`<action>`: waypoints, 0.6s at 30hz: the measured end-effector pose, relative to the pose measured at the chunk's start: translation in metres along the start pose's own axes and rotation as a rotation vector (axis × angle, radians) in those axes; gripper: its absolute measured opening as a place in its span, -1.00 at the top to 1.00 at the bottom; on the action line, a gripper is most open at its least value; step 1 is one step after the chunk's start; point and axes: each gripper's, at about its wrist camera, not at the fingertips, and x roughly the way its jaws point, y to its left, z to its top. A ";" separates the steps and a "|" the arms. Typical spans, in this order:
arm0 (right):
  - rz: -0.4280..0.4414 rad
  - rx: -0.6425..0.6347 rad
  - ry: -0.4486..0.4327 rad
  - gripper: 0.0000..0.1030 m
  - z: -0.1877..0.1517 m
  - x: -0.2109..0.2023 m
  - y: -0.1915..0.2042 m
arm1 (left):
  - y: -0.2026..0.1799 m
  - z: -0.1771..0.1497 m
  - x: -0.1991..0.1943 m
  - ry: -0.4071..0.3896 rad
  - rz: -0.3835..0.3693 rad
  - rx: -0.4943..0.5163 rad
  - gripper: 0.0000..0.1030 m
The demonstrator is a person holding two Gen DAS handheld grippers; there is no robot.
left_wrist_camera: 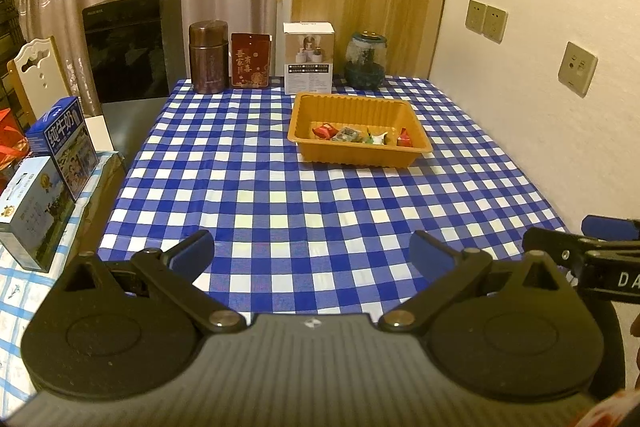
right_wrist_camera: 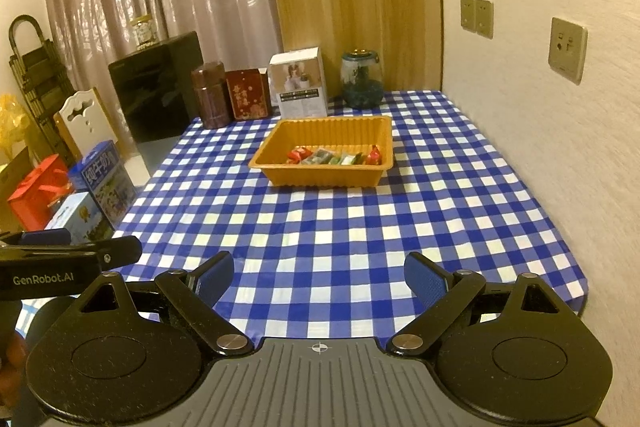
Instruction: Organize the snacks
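My left gripper (left_wrist_camera: 311, 253) has its blue-padded fingers (left_wrist_camera: 196, 247) spread wide with nothing between them, only checked cloth showing in the gap. My right gripper (right_wrist_camera: 319, 275) stands the same way, jaws wide and empty. Both hang over the near edge of the table (right_wrist_camera: 480, 211), well short of the orange tray (left_wrist_camera: 356, 109).

That tray is my landmark. It is a shallow rectangular plastic dish, amber-orange, with ribbed fluted walls and a flat rolled rim. It sits on the blue-and-white tablecloth toward the far side of the table. Inside it, the snacks (left_wrist_camera: 362, 137) lie in a loose row along the wall nearest me: a red wrapper at the left end, a grey-green packet beside it, green and white wrapped pieces in the middle, and another red one at the right end. The far half of the tray floor is bare.

Behind the tray, along the table's back edge, stand a brown canister (left_wrist_camera: 209, 57), a dark red tin (left_wrist_camera: 251, 60), a white carton (left_wrist_camera: 308, 59) and a glass jar (left_wrist_camera: 366, 61). To the left of the tray, off the table, blue milk boxes (left_wrist_camera: 64, 147) stand upright.
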 end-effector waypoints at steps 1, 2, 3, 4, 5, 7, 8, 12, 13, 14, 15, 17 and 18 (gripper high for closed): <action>-0.001 0.001 -0.003 -0.78 0.000 -0.001 0.000 | 0.000 0.000 0.000 0.000 -0.001 -0.001 -1.00; -0.003 0.002 -0.004 -0.78 0.000 -0.001 0.000 | 0.000 0.000 0.000 0.000 0.000 -0.001 -1.00; -0.004 0.003 -0.006 -0.78 0.001 -0.001 -0.001 | 0.000 0.000 0.001 0.002 -0.001 -0.001 -1.00; -0.005 0.004 -0.006 -0.78 0.001 -0.001 -0.001 | -0.001 -0.001 0.001 0.002 -0.003 -0.001 -1.00; -0.005 0.005 -0.006 -0.78 0.002 -0.001 -0.001 | -0.001 -0.001 0.001 0.003 -0.004 -0.001 -1.00; -0.005 0.004 -0.007 -0.78 0.002 -0.001 -0.001 | -0.001 -0.002 0.001 0.006 -0.005 0.000 -1.00; -0.004 0.004 -0.006 -0.78 0.002 -0.001 -0.002 | -0.001 -0.002 0.002 0.007 -0.006 -0.001 -1.00; -0.003 0.005 -0.004 -0.78 0.003 0.000 -0.002 | -0.001 -0.003 0.004 0.012 -0.010 -0.002 -1.00; -0.003 0.007 -0.003 -0.78 0.003 0.000 -0.002 | 0.000 -0.003 0.004 0.013 -0.011 -0.002 -1.00; -0.002 0.009 -0.003 -0.78 0.003 0.001 -0.003 | 0.000 -0.003 0.004 0.013 -0.012 -0.002 -1.00; -0.003 0.008 -0.003 -0.78 0.003 0.000 -0.003 | -0.001 -0.003 0.004 0.012 -0.012 -0.002 -1.00; -0.005 0.008 -0.005 -0.78 0.003 0.000 -0.003 | 0.000 -0.003 0.004 0.012 -0.012 -0.002 -1.00; -0.006 0.009 -0.007 -0.78 0.003 0.000 -0.003 | 0.000 -0.003 0.004 0.012 -0.012 -0.002 -1.00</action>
